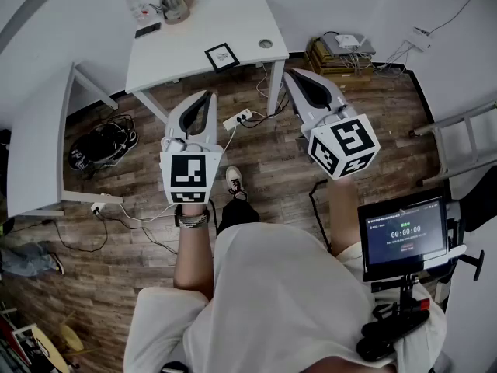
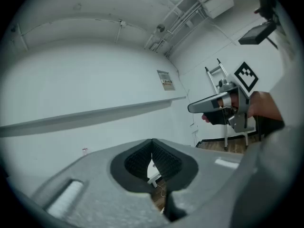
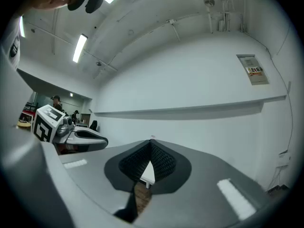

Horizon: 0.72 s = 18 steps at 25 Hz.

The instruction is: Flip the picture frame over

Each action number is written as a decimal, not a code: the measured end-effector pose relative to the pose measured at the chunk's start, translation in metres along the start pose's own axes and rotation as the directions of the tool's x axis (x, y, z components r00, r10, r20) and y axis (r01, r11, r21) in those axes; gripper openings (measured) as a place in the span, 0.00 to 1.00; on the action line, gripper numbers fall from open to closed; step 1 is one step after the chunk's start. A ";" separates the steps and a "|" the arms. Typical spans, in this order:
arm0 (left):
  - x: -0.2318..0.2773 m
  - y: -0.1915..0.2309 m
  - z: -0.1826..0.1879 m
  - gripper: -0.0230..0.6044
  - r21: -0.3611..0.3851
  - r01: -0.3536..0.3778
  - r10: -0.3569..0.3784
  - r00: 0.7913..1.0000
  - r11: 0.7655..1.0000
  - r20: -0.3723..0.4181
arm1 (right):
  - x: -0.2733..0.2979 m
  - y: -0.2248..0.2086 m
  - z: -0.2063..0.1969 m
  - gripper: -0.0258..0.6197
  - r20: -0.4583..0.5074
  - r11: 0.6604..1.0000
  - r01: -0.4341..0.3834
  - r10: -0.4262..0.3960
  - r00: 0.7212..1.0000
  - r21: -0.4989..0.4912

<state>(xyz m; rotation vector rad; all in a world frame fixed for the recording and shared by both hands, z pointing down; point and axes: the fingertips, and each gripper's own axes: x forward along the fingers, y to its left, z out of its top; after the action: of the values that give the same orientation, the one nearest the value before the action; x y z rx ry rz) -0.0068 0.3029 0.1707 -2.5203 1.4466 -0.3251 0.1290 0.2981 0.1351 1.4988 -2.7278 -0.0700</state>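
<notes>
Flip not begun; both grippers idle short of the table.
Left gripper [image 1: 208, 99] and right gripper [image 1: 290, 76] are held level, jaws closed on nothing; beyond them the frame [image 1: 221, 56] lies untouched near the table [image 1: 194, 29] edge.

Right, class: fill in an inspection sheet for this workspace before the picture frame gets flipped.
Surface: white table, mostly bare.
Job's things: frame, flat near the table's front edge, untouched.
Clutter: kettle and dark device at the far side.
Grippers: left gripper and right gripper both shut, empty, in front of the table.
Cables: power strip and leads on the wood floor.
Surroundings: ladder, screen, boxes.
</notes>
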 end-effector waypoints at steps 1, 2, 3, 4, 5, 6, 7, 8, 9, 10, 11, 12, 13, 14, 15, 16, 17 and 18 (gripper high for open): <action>0.000 0.000 0.000 0.04 0.000 0.000 0.000 1.000 1.000 0.000 | 0.000 0.000 0.000 0.04 0.000 1.000 0.001 -0.001 1.000 0.000; 0.001 0.000 0.000 0.04 0.000 0.000 0.000 1.000 1.000 0.000 | 0.000 -0.001 0.000 0.04 0.001 1.000 0.002 -0.002 1.000 0.000; 0.001 0.000 0.000 0.04 0.001 -0.001 0.001 1.000 1.000 0.002 | 0.000 -0.001 0.000 0.04 0.005 1.000 0.003 -0.003 1.000 0.001; 0.002 -0.001 0.000 0.04 0.002 -0.002 0.002 1.000 1.000 0.004 | -0.001 -0.001 0.001 0.04 0.012 1.000 0.004 -0.004 1.000 0.003; 0.002 -0.002 0.000 0.04 0.003 -0.002 0.002 1.000 1.000 0.007 | -0.002 -0.002 0.002 0.04 0.023 1.000 0.007 -0.007 1.000 0.004; 0.002 -0.005 0.000 0.04 0.004 0.000 0.000 1.000 1.000 0.010 | -0.005 -0.003 0.002 0.04 0.034 1.000 0.012 -0.012 0.999 0.006; 0.002 -0.008 0.000 0.04 0.005 0.004 -0.004 1.000 1.000 0.013 | -0.008 -0.004 0.001 0.04 0.043 1.000 0.017 -0.017 0.999 0.006; 0.002 -0.011 -0.002 0.04 0.006 0.007 -0.007 1.000 1.000 0.014 | -0.011 -0.005 -0.001 0.04 0.048 1.000 0.021 -0.021 0.999 0.007; 0.004 -0.013 -0.004 0.04 0.007 0.009 -0.009 1.000 1.000 0.013 | -0.011 -0.007 -0.004 0.04 0.049 1.000 0.022 -0.022 0.999 0.007; 0.010 -0.012 -0.008 0.04 0.007 0.010 -0.010 1.000 1.000 0.010 | -0.006 -0.010 -0.008 0.04 0.044 1.000 0.021 -0.021 0.999 0.008; 0.020 -0.006 -0.015 0.04 0.005 0.012 -0.012 1.000 1.000 0.002 | 0.006 -0.015 -0.013 0.04 0.034 1.000 0.020 -0.020 0.999 0.011; 0.035 0.004 -0.022 0.04 0.000 0.016 -0.016 1.000 1.000 -0.009 | 0.024 -0.022 -0.019 0.04 0.020 1.000 0.021 -0.021 1.000 0.014; 0.054 0.018 -0.031 0.04 -0.008 0.024 -0.024 0.999 1.000 -0.021 | 0.047 -0.031 -0.024 0.04 0.004 1.000 0.024 -0.024 1.000 0.018; 0.072 0.032 -0.039 0.04 -0.019 0.032 -0.032 0.999 0.999 -0.032 | 0.070 -0.039 -0.029 0.04 -0.011 0.999 0.026 -0.026 1.000 0.021; 0.088 0.044 -0.046 0.04 -0.031 0.039 -0.040 0.998 0.999 -0.040 | 0.090 -0.047 -0.033 0.04 -0.023 0.999 0.028 -0.028 0.999 0.023; 0.100 0.054 -0.051 0.04 -0.040 0.045 -0.047 0.998 0.998 -0.045 | 0.107 -0.052 -0.036 0.04 -0.032 0.999 0.029 -0.028 0.999 0.024; 0.110 0.062 -0.054 0.04 -0.047 0.050 -0.053 0.997 0.998 -0.047 | 0.120 -0.056 -0.038 0.04 -0.039 0.999 0.029 -0.028 0.999 0.026; 0.119 0.068 -0.057 0.04 -0.050 0.055 -0.058 0.997 0.997 -0.049 | 0.130 -0.060 -0.040 0.04 -0.045 0.999 0.029 -0.027 0.999 0.029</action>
<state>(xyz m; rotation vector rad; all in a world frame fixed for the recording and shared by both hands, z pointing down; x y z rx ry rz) -0.0214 0.1618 0.2147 -2.6138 1.4206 -0.3704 0.1114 0.1550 0.1725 1.5270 -2.6854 0.0028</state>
